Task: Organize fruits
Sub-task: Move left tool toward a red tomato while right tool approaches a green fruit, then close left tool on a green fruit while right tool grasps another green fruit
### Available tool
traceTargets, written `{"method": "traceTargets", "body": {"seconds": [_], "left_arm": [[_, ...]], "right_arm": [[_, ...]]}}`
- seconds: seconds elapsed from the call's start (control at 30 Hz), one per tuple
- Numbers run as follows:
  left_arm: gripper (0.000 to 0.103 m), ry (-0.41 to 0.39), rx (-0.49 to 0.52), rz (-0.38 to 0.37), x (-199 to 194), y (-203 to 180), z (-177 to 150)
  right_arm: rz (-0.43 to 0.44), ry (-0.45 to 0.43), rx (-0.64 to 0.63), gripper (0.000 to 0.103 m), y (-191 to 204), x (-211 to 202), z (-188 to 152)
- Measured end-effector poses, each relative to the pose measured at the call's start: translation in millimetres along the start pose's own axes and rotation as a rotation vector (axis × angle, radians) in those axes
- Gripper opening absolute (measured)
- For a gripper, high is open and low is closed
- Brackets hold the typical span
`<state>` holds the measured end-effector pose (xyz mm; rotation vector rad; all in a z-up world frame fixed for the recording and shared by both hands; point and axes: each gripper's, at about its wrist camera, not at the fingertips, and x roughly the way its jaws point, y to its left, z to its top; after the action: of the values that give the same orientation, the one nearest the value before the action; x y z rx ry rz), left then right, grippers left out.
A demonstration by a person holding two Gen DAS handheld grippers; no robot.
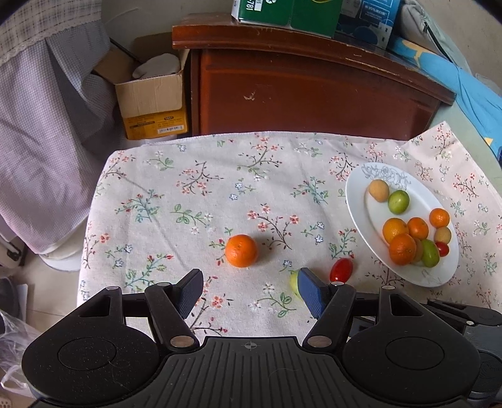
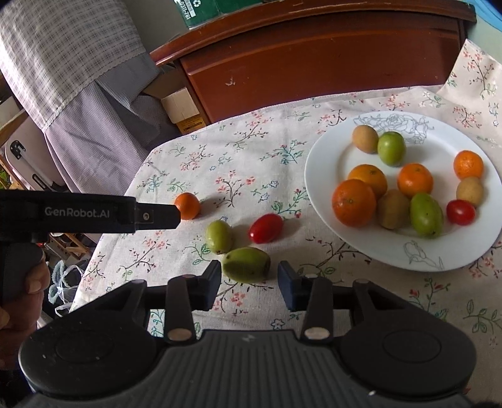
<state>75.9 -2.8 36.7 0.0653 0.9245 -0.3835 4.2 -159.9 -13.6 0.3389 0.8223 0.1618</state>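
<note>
A white plate (image 2: 329,175) at the right holds several oranges, green fruits, tan fruits and a cherry tomato; it also shows in the left wrist view (image 1: 357,194). Loose on the floral cloth lie an orange (image 1: 241,250) (image 2: 187,206), a red tomato (image 1: 341,270) (image 2: 266,228) and two green fruits (image 2: 219,236) (image 2: 246,264). My left gripper (image 1: 249,293) is open, just short of the orange, its right finger partly hiding a green fruit (image 1: 293,282). My right gripper (image 2: 249,284) is open with the nearer green fruit just beyond its fingertips.
A dark wooden cabinet (image 1: 313,91) stands behind the table with cartons (image 1: 282,12) on top. An open cardboard box (image 1: 150,97) and draped checked fabric (image 1: 47,119) sit at the left. The left gripper's body (image 2: 88,213) crosses the right wrist view at left.
</note>
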Motion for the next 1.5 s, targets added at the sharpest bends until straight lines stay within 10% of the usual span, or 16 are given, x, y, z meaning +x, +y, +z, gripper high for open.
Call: {"method": "traceTargets", "body": {"seconds": [1.5], "left_arm": [[0.020, -0.010, 0.170, -0.077, 39, -53, -12]], "right_arm": [[-0.060, -0.086, 0.192, 0.033, -43, -40, 21]]}}
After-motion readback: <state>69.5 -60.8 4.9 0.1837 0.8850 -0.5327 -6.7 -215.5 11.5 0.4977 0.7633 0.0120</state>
